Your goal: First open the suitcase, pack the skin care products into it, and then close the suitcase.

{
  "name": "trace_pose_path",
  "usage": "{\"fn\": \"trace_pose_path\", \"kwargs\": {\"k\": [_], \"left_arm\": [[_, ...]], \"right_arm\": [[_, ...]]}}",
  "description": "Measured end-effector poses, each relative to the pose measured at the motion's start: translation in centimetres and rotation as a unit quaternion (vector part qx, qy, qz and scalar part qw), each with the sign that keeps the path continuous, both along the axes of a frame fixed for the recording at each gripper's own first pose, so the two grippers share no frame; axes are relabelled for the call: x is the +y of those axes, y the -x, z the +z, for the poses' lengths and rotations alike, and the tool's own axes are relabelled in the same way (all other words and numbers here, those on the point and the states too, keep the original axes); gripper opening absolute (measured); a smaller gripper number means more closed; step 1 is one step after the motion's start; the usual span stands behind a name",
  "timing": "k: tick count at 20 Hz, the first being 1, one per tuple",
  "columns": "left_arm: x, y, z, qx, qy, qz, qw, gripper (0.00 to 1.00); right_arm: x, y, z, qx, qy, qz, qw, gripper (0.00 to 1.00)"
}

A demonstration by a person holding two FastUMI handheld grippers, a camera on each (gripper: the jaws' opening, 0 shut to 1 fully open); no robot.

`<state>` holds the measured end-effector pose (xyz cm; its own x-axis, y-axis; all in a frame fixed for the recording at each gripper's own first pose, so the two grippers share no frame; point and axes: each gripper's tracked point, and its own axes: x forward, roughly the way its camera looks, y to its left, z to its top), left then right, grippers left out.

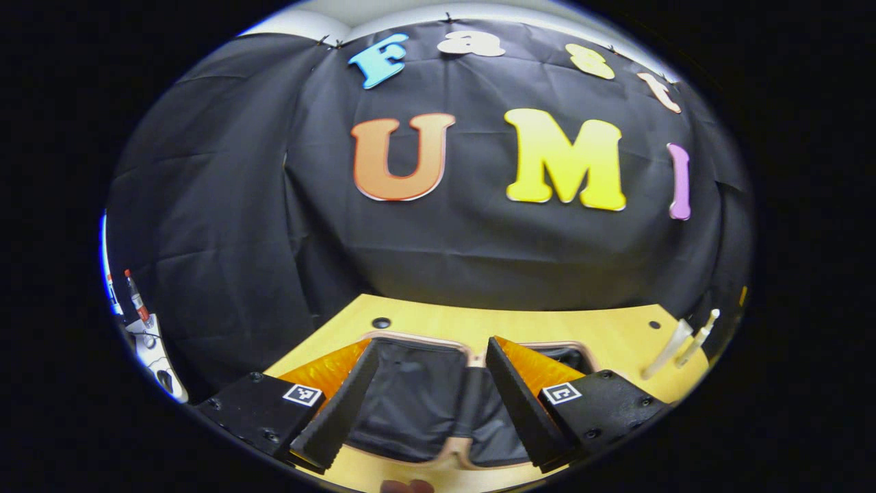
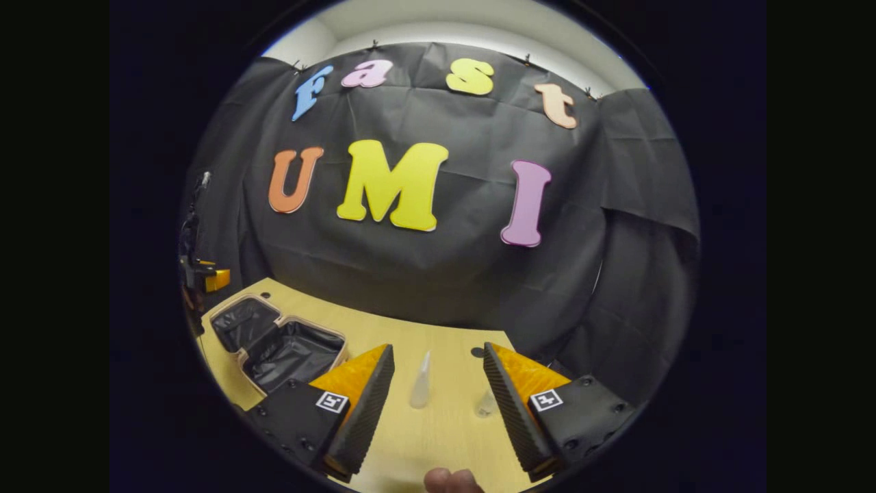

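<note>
The suitcase (image 1: 410, 400) lies open on the wooden table (image 1: 547, 327), both black-lined halves flat and bare inside a pale rim. My left gripper (image 1: 432, 342) hangs open just above it, with nothing between the fingers. Two white skin care tubes (image 1: 677, 346) lie on the table to its right. In the right gripper view, the right gripper (image 2: 438, 349) is open over the table, and one white tube (image 2: 421, 380) lies between and beyond its fingers. A smaller clear item (image 2: 487, 404) rests close to the right finger. The open suitcase (image 2: 274, 342) sits off to the left.
The black cloth wall rises close behind the table's far edge. A red-capped bottle (image 1: 135, 296) stands off the table at far left. A round hole (image 1: 381, 322) marks the tabletop behind the suitcase. A person's fingertip (image 2: 452, 481) shows at the bottom edge.
</note>
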<state>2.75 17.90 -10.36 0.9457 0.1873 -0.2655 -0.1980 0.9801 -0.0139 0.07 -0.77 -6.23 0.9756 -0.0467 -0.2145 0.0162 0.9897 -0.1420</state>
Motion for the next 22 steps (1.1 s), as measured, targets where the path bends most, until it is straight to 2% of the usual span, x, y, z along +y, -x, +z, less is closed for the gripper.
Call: {"fn": "trace_pose_path", "kwargs": {"k": [4, 9, 16, 20, 22], "left_arm": [[-10.6, 0.6, 0.1, -0.008, -0.003, -0.052, 0.999, 1.0], [-21.1, -0.3, -1.3, 0.004, 0.006, -0.121, 0.993, 1.0], [-34.8, -2.1, -9.2, 0.057, 0.025, -0.223, 0.973, 1.0], [-39.4, -5.2, -14.3, 0.087, 0.029, -0.24, 0.966, 1.0], [-40.5, -7.1, -17.0, 0.101, 0.013, -0.24, 0.965, 1.0]], "right_arm": [[-3.9, 0.4, -0.6, 0.005, -0.012, -0.01, 1.0, 0.78], [-8.8, 1.4, -1.6, 0.019, -0.008, -0.016, 1.0, 0.78], [-15.1, 2.7, -3.0, 0.043, 0.007, -0.04, 0.998, 0.78], [-18.4, 4.1, -4.2, 0.065, 0.033, -0.061, 0.995, 0.78], [-20.1, 4.4, -4.7, 0.075, 0.042, -0.08, 0.993, 0.77]]}}
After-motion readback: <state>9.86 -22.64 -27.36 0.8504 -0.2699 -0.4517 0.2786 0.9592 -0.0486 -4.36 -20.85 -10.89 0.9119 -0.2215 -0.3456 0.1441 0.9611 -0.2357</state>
